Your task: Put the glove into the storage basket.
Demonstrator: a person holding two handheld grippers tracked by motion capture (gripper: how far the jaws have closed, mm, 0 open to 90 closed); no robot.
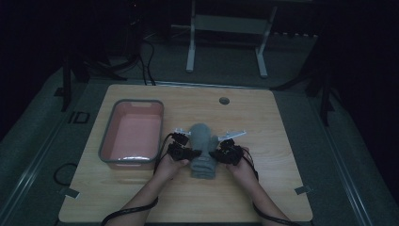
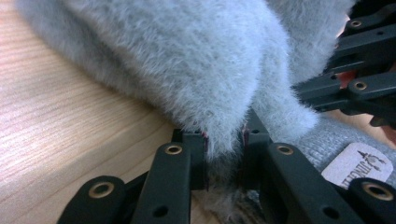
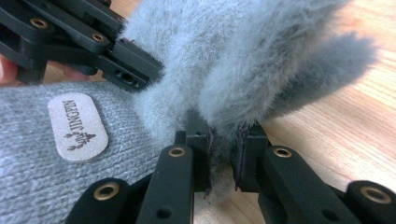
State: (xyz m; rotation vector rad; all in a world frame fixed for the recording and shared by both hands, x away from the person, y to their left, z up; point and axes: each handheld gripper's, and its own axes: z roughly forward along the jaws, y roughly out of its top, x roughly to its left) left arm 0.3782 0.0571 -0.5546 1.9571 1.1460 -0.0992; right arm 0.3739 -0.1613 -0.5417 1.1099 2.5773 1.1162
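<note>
A grey mitten (image 1: 203, 148) lies on the wooden table (image 1: 263, 117), its fluffy part toward the far side and its knitted cuff toward me. My left gripper (image 1: 182, 151) pinches the mitten's left side; in the left gripper view its jaws are shut on grey fluff (image 2: 205, 70) at the gripper (image 2: 224, 154). My right gripper (image 1: 225, 153) holds the mitten's right side. There the gripper (image 3: 223, 158) is shut on the fluffy edge (image 3: 243, 60). The knitted cuff (image 3: 42, 163) carries a pale label (image 3: 77, 126); a similar label (image 2: 357, 164) is seen past the left jaws.
A pink bin with a grey rim (image 1: 109, 136) stands on the table to the left of the mitten. A round cable hole (image 1: 224, 100) sits near the far edge. A white frame (image 1: 226, 28) stands on the floor beyond the table.
</note>
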